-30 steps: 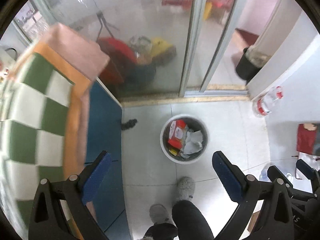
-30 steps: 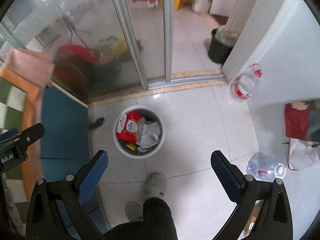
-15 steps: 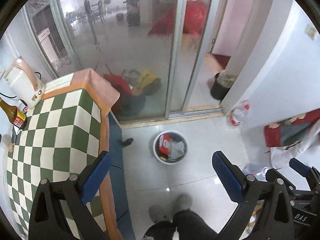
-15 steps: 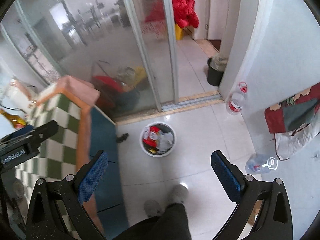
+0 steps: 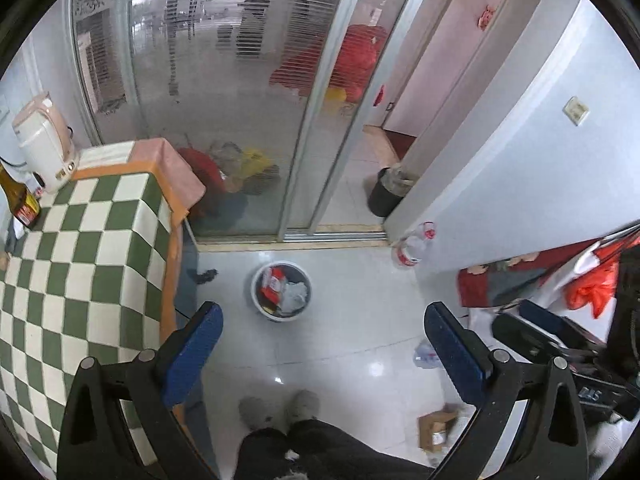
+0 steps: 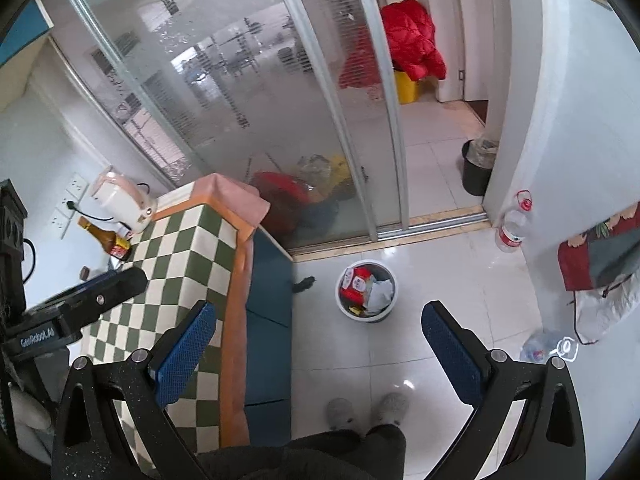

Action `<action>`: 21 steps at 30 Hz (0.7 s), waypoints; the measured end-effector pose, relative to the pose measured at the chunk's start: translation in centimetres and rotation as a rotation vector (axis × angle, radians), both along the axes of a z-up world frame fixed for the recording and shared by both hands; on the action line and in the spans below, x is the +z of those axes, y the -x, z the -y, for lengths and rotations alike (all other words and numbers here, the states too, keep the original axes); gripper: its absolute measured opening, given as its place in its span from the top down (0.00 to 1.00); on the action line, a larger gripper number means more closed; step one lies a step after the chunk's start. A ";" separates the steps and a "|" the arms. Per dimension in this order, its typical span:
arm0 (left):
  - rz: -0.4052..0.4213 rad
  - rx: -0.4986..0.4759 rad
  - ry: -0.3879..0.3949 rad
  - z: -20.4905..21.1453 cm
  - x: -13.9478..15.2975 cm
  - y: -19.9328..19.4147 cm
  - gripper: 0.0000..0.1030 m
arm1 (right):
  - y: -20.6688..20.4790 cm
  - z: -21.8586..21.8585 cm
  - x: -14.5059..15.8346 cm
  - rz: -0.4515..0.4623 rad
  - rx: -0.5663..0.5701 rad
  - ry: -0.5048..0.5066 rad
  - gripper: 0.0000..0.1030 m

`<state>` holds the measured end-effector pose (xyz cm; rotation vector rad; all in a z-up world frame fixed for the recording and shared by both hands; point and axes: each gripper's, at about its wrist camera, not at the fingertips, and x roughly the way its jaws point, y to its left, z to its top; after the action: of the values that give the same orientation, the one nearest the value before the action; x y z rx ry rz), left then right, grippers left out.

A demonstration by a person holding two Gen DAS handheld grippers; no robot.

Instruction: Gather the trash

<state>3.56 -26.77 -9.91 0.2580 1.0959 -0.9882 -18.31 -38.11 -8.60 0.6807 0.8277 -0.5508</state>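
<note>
We see the bin (image 5: 281,297) standing on the white tiled floor (image 5: 344,344), just in front of the sliding glass door's track, with a red packet (image 6: 357,282) and crumpled white paper (image 6: 379,294) among the trash inside it. A small dark scrap (image 5: 205,275) lies on the floor between the bin and the table. The table (image 5: 80,256) is to the bin's left, under a green and white checked cloth with an orange border; a pale kettle (image 5: 42,144) and a brown bottle (image 5: 20,204) stand at its far corner by the wall. Our left gripper (image 5: 322,346) hangs high over the floor with its jaws spread wide and nothing between them; our right gripper (image 6: 318,340) is the same, wide and bare. Our feet in grey slippers (image 6: 366,410) stand on the tiles near the bin. Right of the bin, a clear bottle (image 6: 513,226) with a red cap stands against the white wall, and another clear bottle (image 6: 548,346) lies on the floor beside a white bag. A small cardboard box (image 5: 438,430) lies on the tiles by our feet. Beyond the frosted door (image 6: 280,120), a black bin (image 6: 478,168) stands at the doorway and a red jacket (image 6: 412,42) hangs over a yellow tub.
</note>
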 end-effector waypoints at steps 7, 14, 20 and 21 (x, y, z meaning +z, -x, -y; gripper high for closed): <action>-0.012 -0.001 0.019 -0.5 0.7 0.6 0.00 | 0.1 0.1 0.5 0.009 0.032 -0.025 0.00; -0.018 -0.019 0.013 -0.4 0.8 1.1 0.00 | 0.4 0.4 0.3 0.008 0.046 -0.045 0.00; -0.022 -0.031 0.012 -0.2 0.8 1.7 0.00 | 0.5 0.5 0.1 0.005 0.059 -0.058 0.00; -0.021 -0.030 0.011 -0.3 0.8 1.7 0.00 | 0.5 0.5 0.0 0.006 0.060 -0.061 0.00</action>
<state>1.86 -26.48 -9.09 0.2562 1.1078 -1.0254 -18.85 -38.61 -8.57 0.7105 0.8587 -0.4710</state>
